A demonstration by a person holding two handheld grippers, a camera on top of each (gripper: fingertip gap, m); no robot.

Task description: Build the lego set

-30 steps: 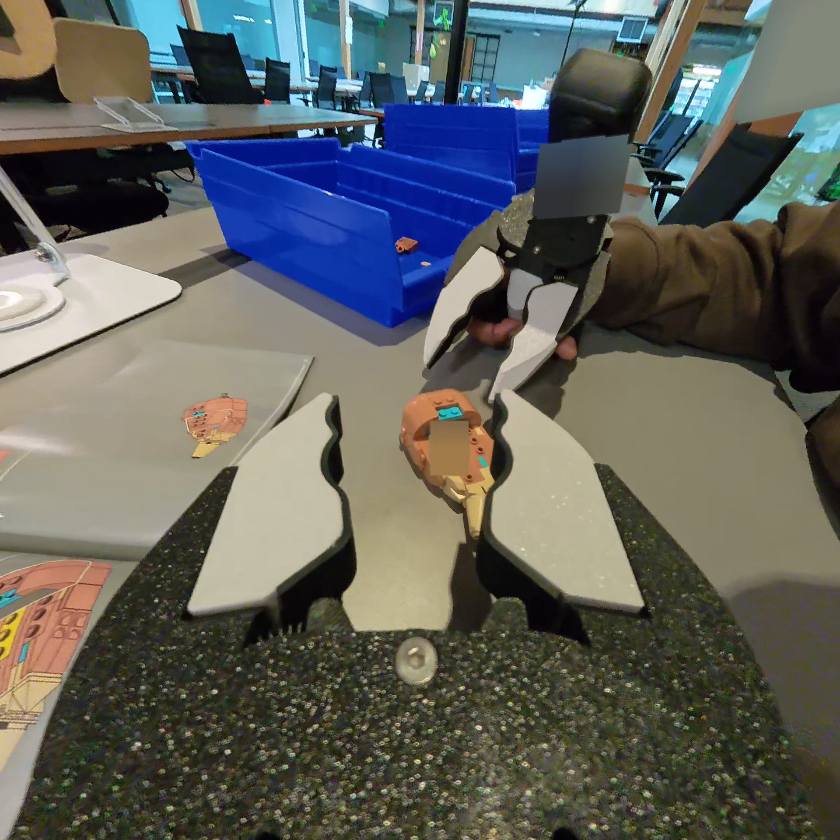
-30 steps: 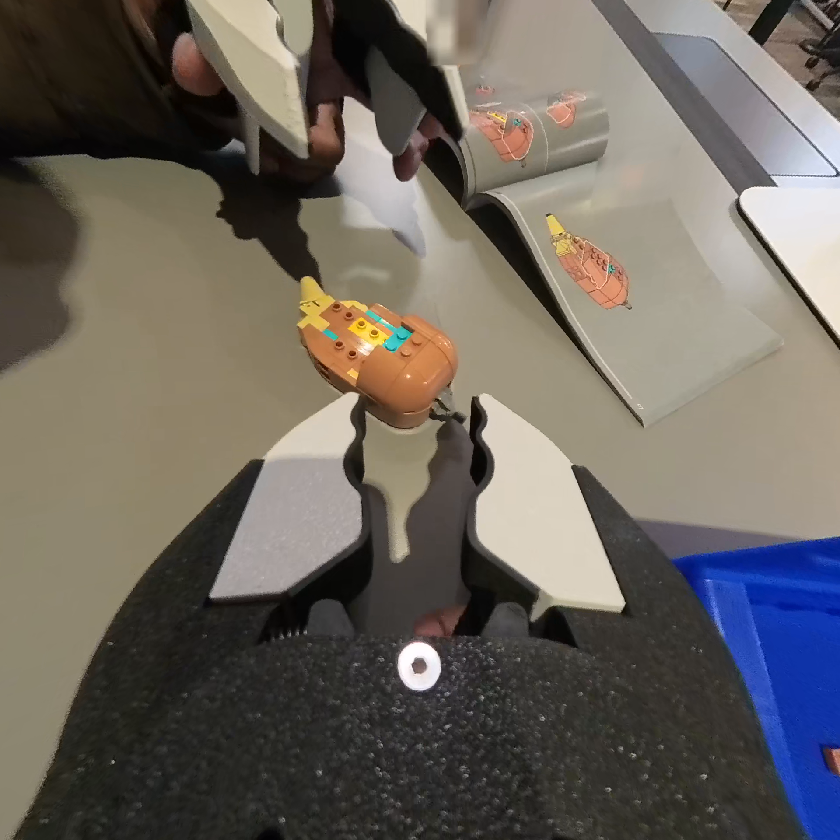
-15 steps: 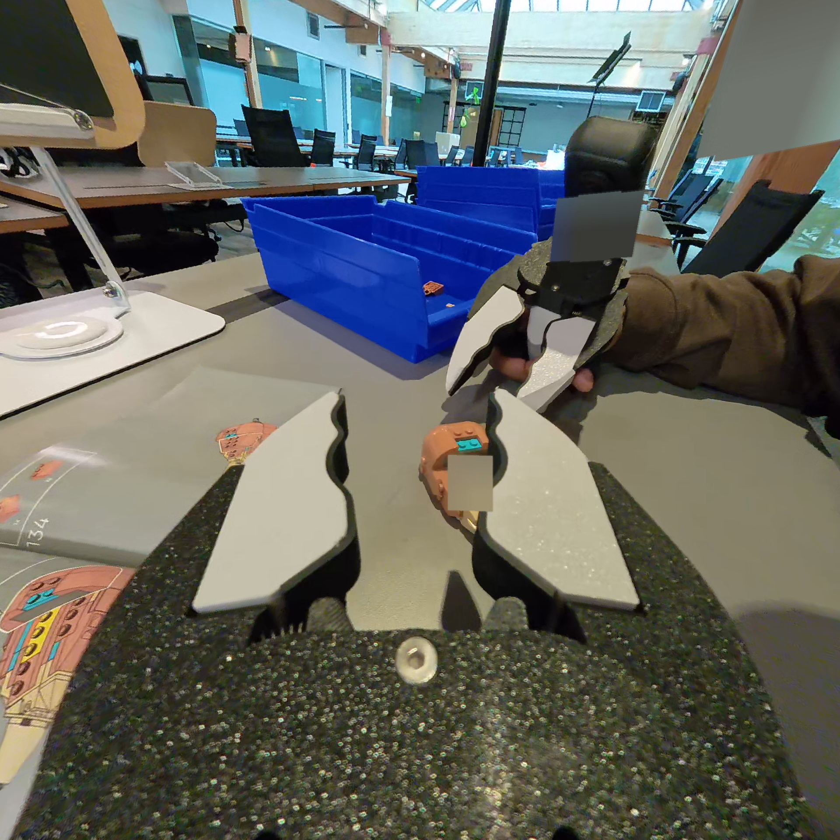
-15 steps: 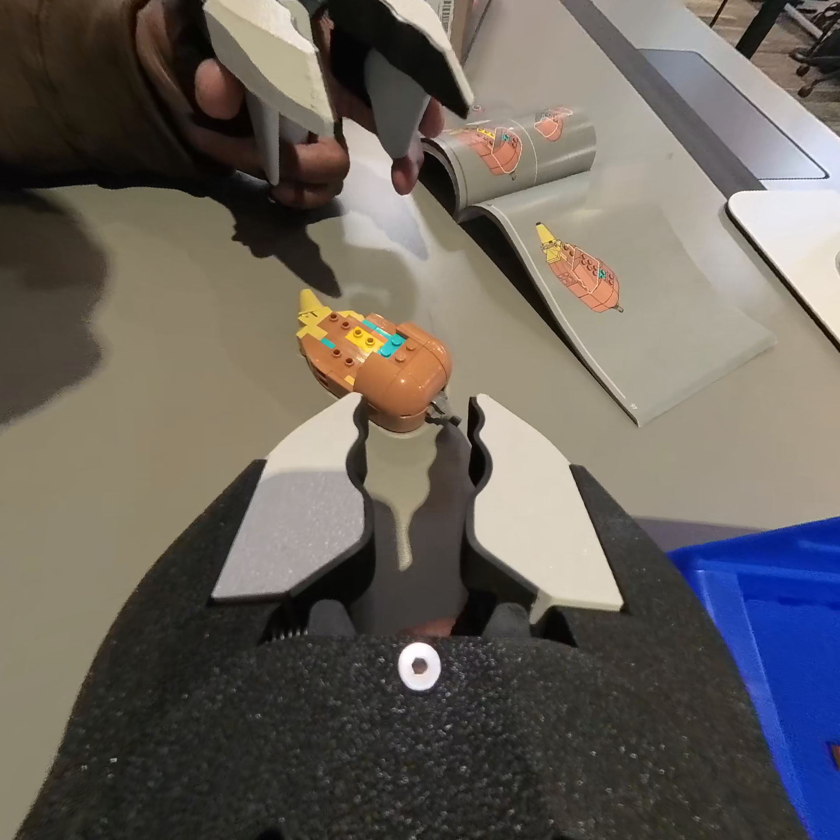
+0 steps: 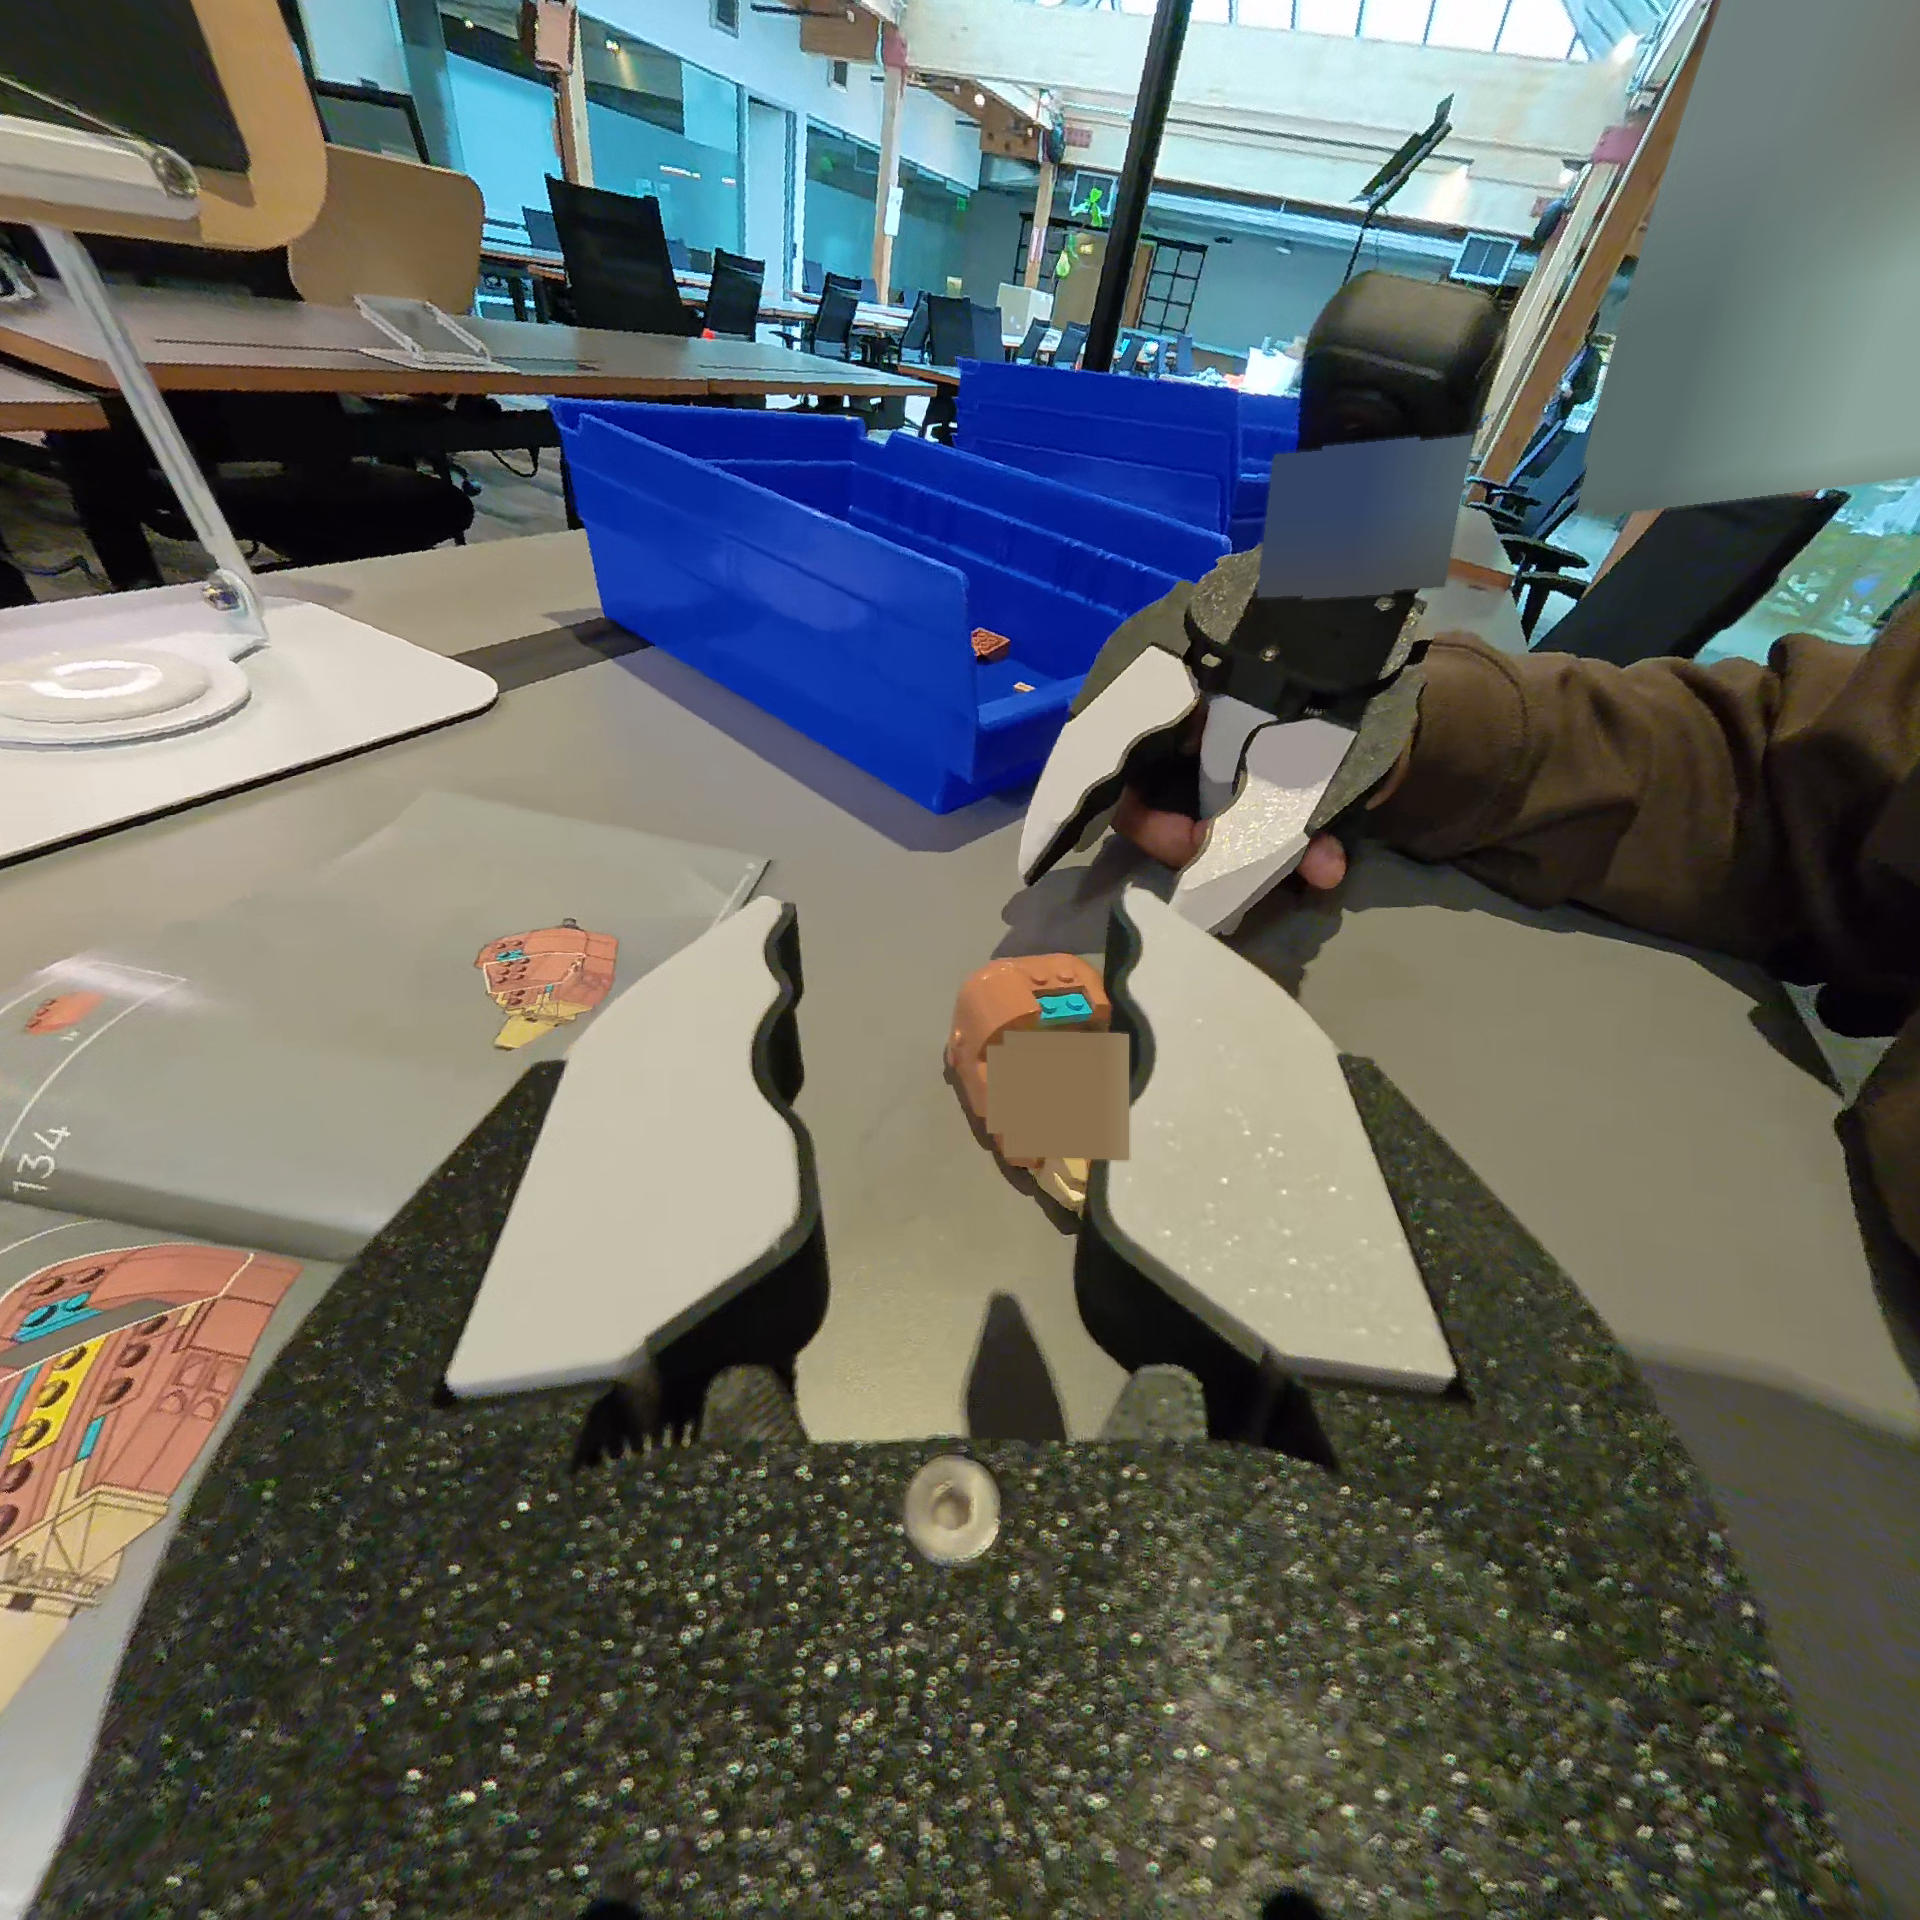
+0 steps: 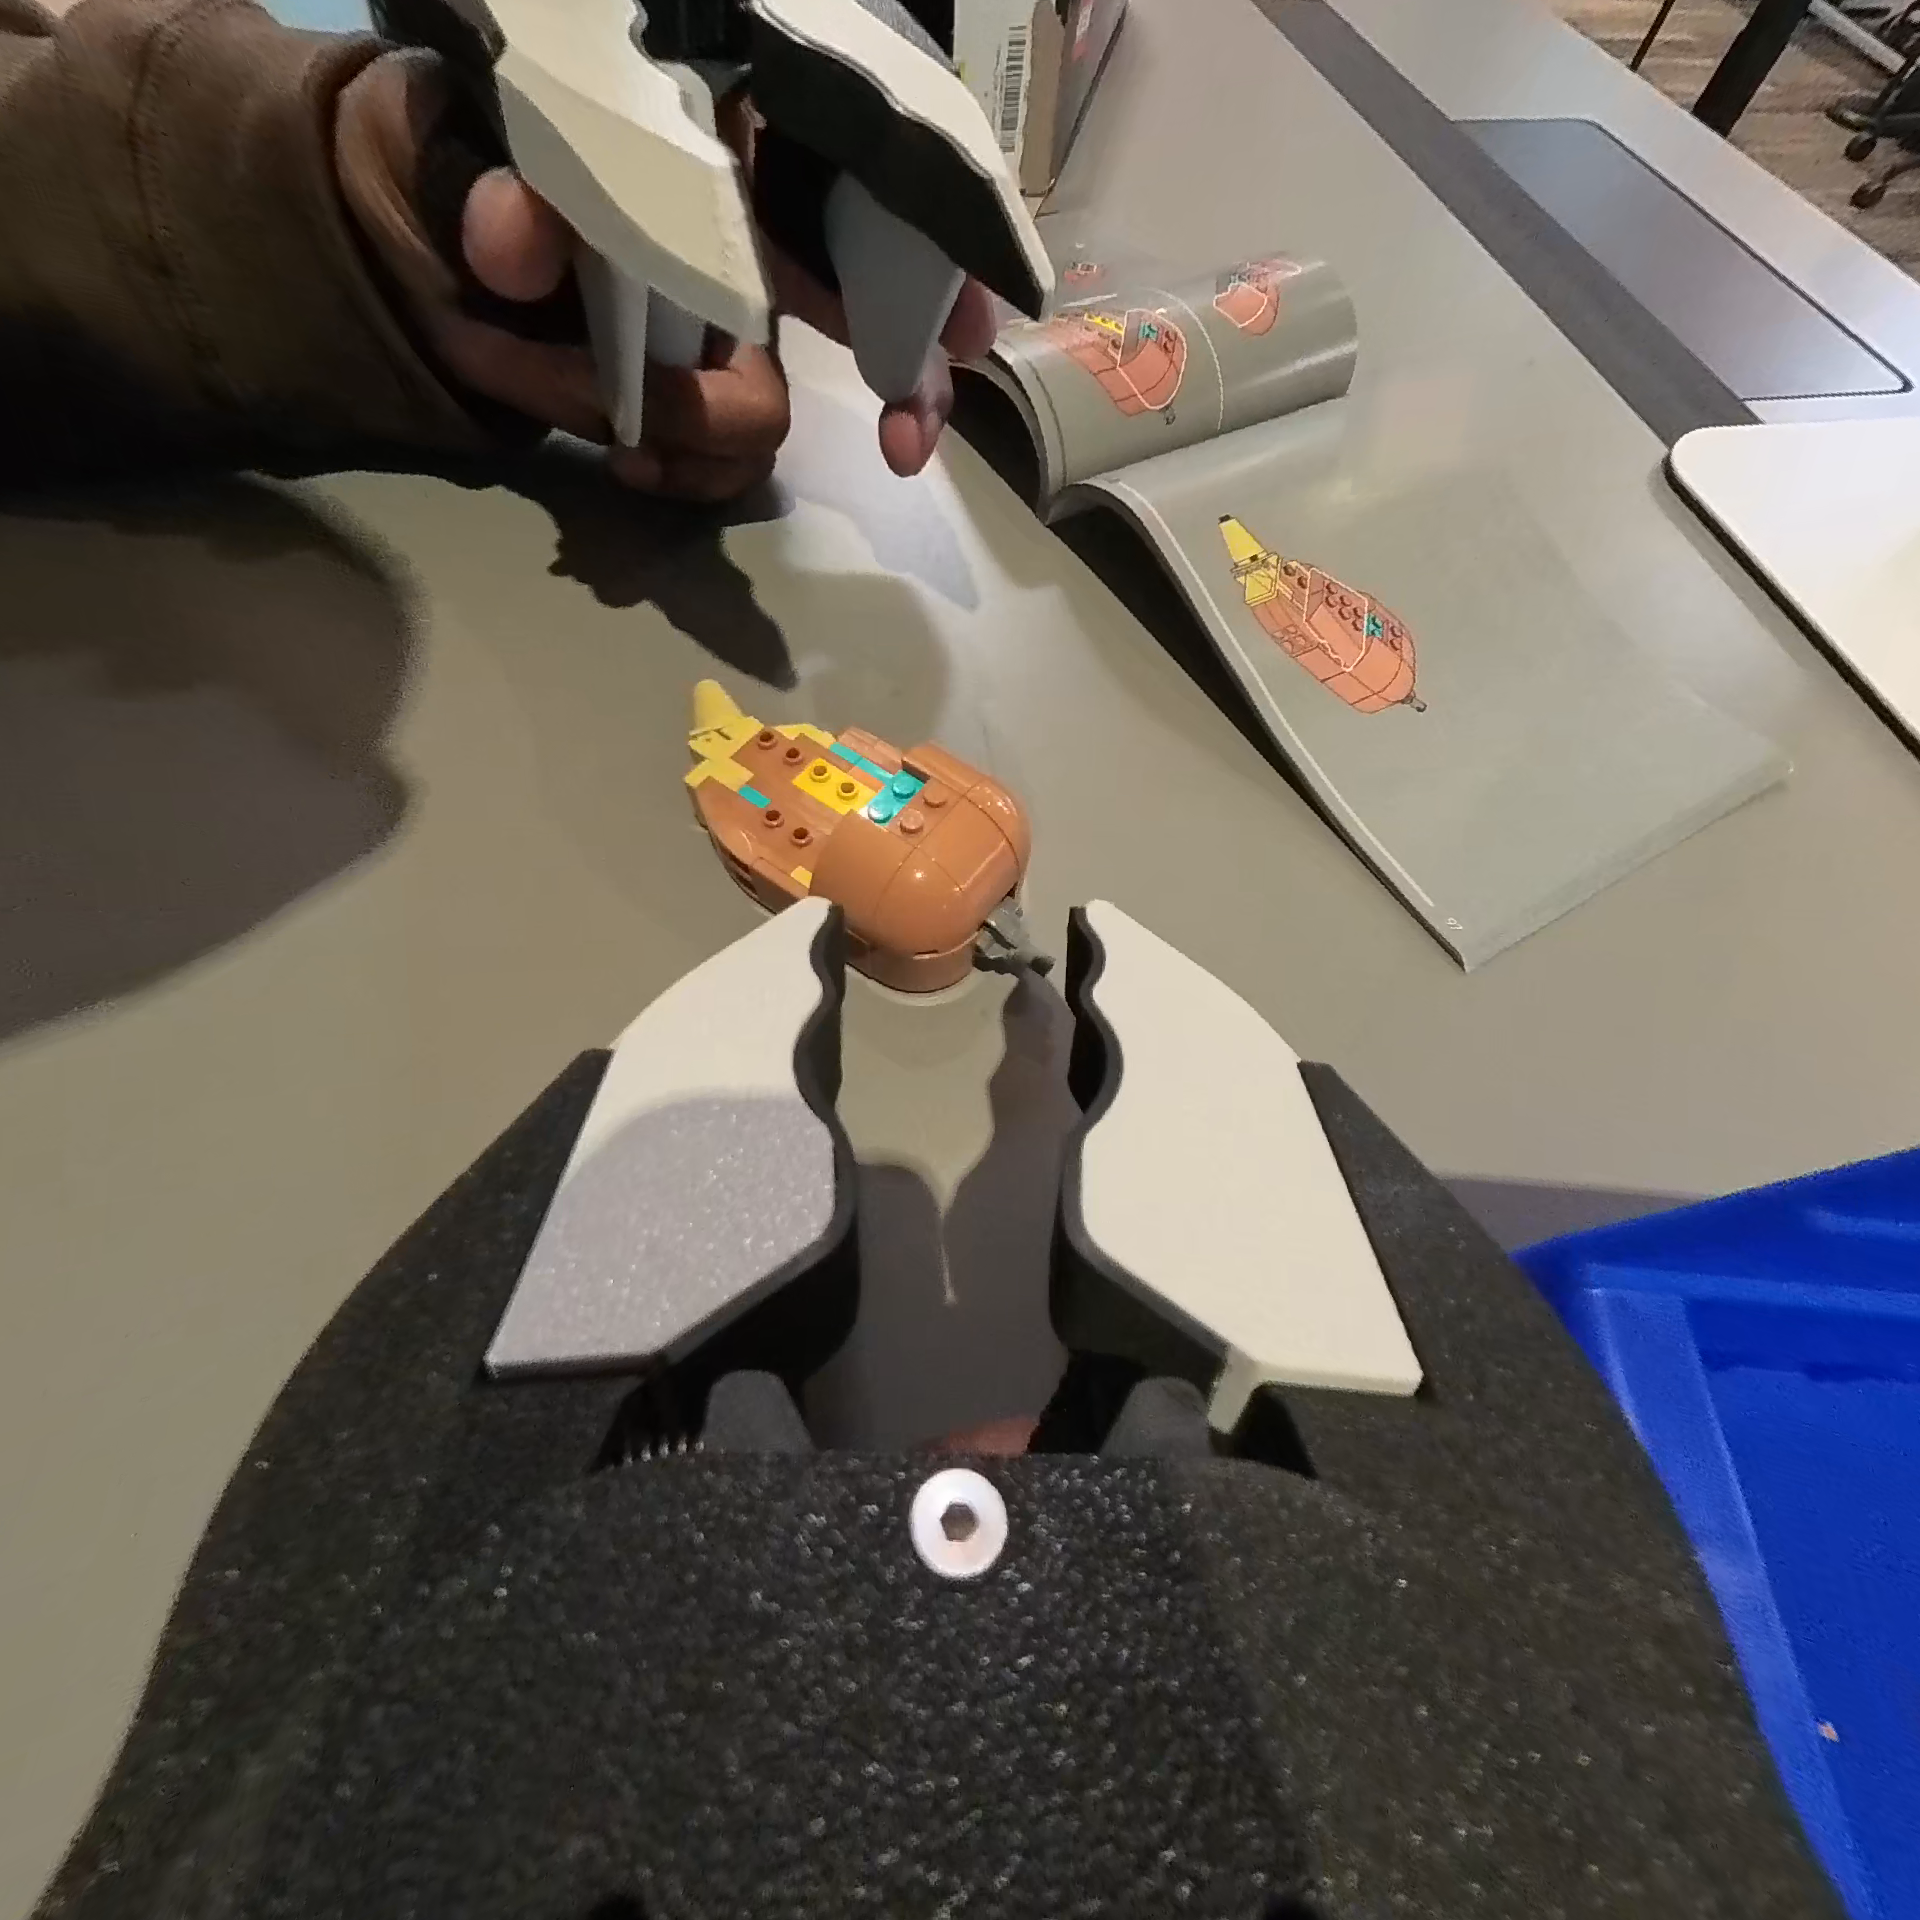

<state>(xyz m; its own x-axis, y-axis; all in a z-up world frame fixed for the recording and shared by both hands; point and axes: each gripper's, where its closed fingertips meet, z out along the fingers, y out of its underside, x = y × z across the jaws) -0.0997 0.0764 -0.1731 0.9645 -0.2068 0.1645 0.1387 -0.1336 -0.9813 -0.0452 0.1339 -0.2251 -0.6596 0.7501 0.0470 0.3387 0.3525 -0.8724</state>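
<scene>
A small brown Lego ship with yellow and teal bricks and a tan pointed bow lies on the grey table. My right gripper is open, its fingertips on either side of the ship's rounded stern; I cannot tell if they touch it. My left gripper is open and empty, and the ship lies just inside its right finger, bow towards me. In the right wrist view the left gripper hovers above the table beyond the bow. The right gripper faces me in the left wrist view.
An open instruction booklet lies left of the ship; it also shows in the right wrist view. A blue bin with a few loose bricks stands behind. A white stand base sits at far left. A brown sleeve rests at right. Some 10 centimeters of space lies between my two pairs of fingers.
My left gripper has tipped to a flatter angle, so more of the room shows, and the ship now sits closer against its right finger. The right gripper and the ship have barely moved.
</scene>
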